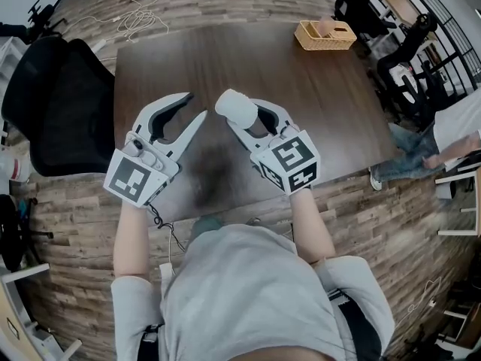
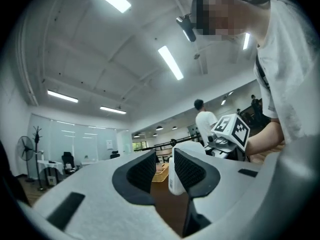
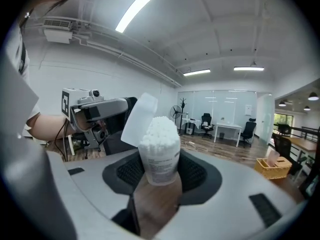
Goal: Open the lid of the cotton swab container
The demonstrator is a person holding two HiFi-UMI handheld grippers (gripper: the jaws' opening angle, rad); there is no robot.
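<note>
The right gripper (image 3: 161,171) clamped the swab container (image 3: 159,156) between its fingers, lid (image 3: 139,119) flipped up. The left gripper (image 2: 163,170) stood near it, fingers narrowly apart and empty

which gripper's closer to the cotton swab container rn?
Right. The right gripper is shut on the cotton swab container, its lid flipped open. The left gripper sits just left of it, jaws apart, not touching.

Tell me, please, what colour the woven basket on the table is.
Light tan; the woven basket shows best in the head view.
</note>
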